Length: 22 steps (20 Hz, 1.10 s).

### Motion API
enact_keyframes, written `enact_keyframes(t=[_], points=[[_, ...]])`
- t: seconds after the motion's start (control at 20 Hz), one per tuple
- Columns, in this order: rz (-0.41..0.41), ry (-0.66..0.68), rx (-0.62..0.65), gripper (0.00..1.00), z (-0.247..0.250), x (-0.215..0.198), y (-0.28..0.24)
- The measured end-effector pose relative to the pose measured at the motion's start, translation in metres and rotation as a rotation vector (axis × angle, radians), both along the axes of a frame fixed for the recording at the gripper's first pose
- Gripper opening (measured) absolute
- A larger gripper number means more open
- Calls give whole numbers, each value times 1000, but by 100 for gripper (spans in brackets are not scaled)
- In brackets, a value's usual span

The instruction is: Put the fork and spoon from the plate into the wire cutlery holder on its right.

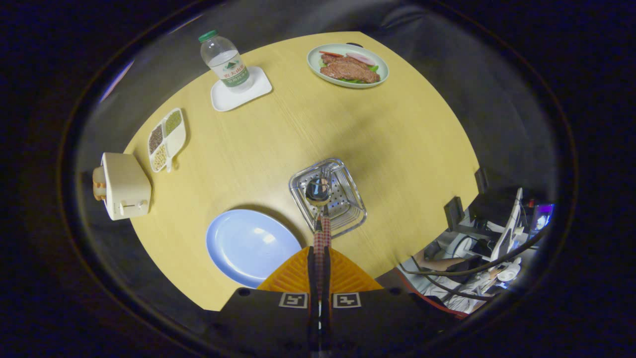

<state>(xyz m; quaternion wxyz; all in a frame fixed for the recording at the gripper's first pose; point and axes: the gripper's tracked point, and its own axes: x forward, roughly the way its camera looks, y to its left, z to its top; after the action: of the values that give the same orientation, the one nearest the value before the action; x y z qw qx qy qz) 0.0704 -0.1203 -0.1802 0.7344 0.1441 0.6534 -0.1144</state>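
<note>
My gripper (318,258) is shut on a spoon (318,191), both fingers pressing on its chequered handle. The spoon's shiny bowl hangs over the wire cutlery holder (348,199), which stands just ahead of the fingers on the yellow table (387,144). Left of the fingers and left of the holder lies a light blue plate (248,243) with nothing on it. Whether the fork is inside the holder I cannot tell.
Beyond the holder: a plate of meat and vegetables (348,65), a water bottle (226,62) on a white tray (241,92). Further left, a divided dish of beans (166,139) and a cream toaster (123,186). Cables and equipment (497,238) lie off the table's right edge.
</note>
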Motion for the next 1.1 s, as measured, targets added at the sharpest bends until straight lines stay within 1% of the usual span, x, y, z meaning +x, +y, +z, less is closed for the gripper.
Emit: enact_keyframes(t=[0.25, 0.45, 0.65, 0.7, 0.9, 1.1], points=[[13, 13, -10, 6, -8, 8, -4], [5, -5, 6, 17, 0, 9, -1], [4, -72, -11, 84, 20, 10, -6], [6, -93, -11, 100, 24, 10, -6], [21, -197, -34, 100, 46, 8, -9], [58, -358, -91, 100, 68, 14, -18]])
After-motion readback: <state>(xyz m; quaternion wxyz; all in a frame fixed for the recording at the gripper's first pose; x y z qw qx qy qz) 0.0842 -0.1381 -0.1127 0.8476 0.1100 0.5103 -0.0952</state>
